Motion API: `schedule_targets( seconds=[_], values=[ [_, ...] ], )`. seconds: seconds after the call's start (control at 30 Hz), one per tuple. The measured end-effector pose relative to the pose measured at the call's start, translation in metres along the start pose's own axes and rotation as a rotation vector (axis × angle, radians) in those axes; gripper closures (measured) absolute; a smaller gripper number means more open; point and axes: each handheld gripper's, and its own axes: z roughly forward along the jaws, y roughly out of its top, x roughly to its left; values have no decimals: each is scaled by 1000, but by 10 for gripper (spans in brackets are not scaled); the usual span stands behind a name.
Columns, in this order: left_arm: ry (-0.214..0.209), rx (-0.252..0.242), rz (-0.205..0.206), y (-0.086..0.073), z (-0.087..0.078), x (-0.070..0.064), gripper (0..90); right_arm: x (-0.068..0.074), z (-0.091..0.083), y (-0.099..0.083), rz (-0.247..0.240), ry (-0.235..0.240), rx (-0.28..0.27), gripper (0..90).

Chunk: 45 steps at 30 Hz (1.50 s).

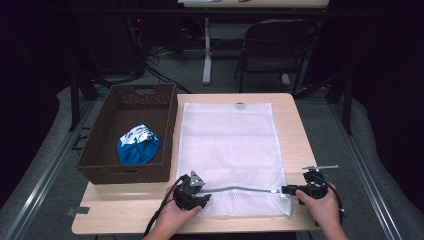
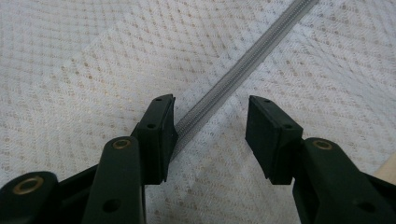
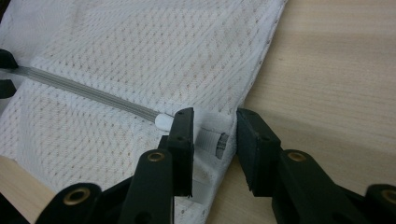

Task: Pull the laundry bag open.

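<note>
White mesh bag [image 1: 227, 150] lying flat on the surface [image 1: 295, 125], with a grey zipper [image 1: 240, 189] running across its near end between the two grippers. Left gripper [image 1: 202, 192], held in the left hand [image 1: 177, 215], rests over the bag's near left part; its jaws stand wide apart with nothing clamped. In the left gripper view the gripper [image 2: 210, 128] straddles the mesh, the zipper [image 2: 233, 74] passing just inside one jaw and running away ahead of it. Right gripper [image 1: 286, 190], in the right hand [image 1: 320, 205], sits at the bag's near right corner, jaws partly open and gripping nothing. In the right gripper view the gripper [image 3: 215, 133] has the zipper's white end [image 3: 163, 121] touching or just beside one jaw, and a small fabric tab [image 3: 212, 142] between the jaws. A brown basket [image 1: 95, 150] holding a blue cloth [image 1: 137, 146] stands beyond the left gripper, beside the bag.
</note>
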Motion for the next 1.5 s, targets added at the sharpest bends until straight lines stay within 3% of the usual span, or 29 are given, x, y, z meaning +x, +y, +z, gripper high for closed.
schedule_targets(
  seconds=[0.17, 0.4, 0.7, 0.87, 1.07, 1.2, 1.4, 1.5],
  values=[
    [4, -3, 5, 0, 0, 0, 524, -2, 3, 1, 17, 22, 4, 669],
    [5, -5, 7, 0, 1, 0, 525, 2, 7, 5, -1, 13, 9, 670],
    [5, -5, 7, 0, 1, 0, 526, 3, 7, 6, 2, 46, 10, 694],
    [6, -5, 7, 0, 1, 0, 526, 8, 9, 6, -51, 1, 17, 675],
    [5, -5, 7, 0, 1, 0, 526, 23, 12, 6, -156, -112, 29, 661],
    [5, -5, 8, 0, 1, 0, 526, 29, 13, 5, -185, -155, 36, 672],
    [7, -5, 7, 0, 1, 0, 527, 29, 13, 5, -181, -180, 39, 733],
    [7, -5, 8, 0, 1, -1, 527, 28, 13, 5, -156, -165, 34, 767]
  ],
)
